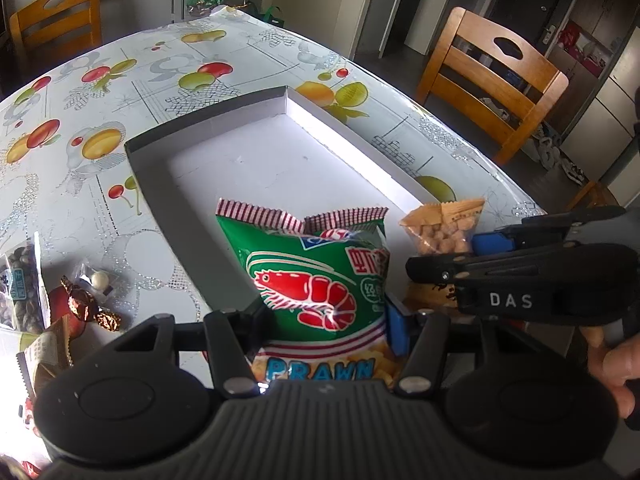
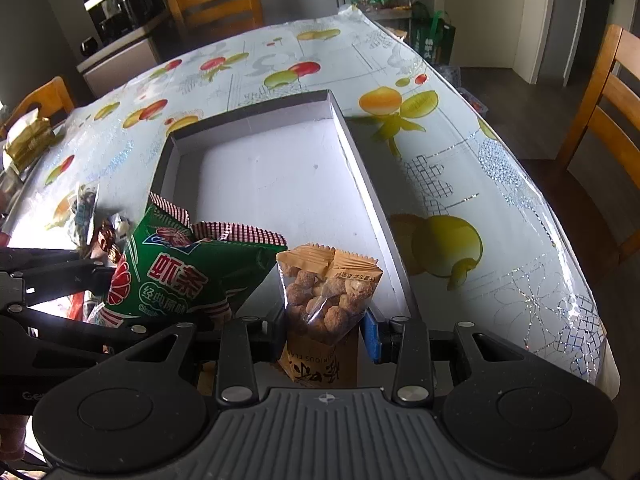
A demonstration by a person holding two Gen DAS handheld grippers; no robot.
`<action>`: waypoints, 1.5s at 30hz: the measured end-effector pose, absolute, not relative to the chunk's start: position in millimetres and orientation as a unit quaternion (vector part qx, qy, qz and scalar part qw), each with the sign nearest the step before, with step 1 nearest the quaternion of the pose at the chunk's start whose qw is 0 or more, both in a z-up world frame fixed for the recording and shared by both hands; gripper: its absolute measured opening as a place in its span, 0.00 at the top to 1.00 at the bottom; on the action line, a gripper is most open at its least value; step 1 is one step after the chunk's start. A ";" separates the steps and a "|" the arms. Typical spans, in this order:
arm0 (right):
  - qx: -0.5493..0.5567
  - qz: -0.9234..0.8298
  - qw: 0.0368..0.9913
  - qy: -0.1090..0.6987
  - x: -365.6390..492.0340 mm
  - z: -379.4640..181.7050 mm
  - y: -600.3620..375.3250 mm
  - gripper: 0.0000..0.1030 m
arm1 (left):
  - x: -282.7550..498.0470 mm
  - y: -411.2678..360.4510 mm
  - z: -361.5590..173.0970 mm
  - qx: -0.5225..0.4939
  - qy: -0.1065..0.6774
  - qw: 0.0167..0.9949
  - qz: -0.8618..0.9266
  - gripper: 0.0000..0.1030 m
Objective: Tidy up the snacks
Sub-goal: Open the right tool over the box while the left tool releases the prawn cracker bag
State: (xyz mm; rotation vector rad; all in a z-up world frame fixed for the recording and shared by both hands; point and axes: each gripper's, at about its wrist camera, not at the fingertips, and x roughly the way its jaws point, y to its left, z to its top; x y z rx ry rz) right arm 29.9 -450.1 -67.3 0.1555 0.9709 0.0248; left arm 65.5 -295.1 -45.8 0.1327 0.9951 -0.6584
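The left claw (image 1: 324,320) pinched the green prawn cracker bag (image 1: 316,276), while the right claw (image 2: 324,330) gripped the orange nut packet (image 2: 328,292); both hung over the white tray (image 2: 280,176) on the worktop (image 2: 440,168).

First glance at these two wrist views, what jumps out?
The green prawn bag, clamped in the left gripper at the near end of the box, draws the eye first. Right beside it, the right gripper is shut on a small orange nut bag. The box is otherwise bare, with more loose snacks on the fruit-print tablecloth to its left.
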 end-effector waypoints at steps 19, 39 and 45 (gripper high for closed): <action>0.054 -0.003 0.893 0.446 27.4 -53.7 -446.1 0.52 | 59.5 -294.1 -35.1 0.077 0.444 0.832 -0.323 0.42; 0.039 0.026 0.916 0.399 41.4 -17.7 -408.1 0.50 | 51.8 -253.1 -15.4 0.060 0.411 0.853 -0.318 0.30; 0.027 0.058 0.918 0.390 50.0 -9.3 -378.3 0.49 | 54.8 -222.7 -13.4 0.045 0.413 0.864 -0.284 0.30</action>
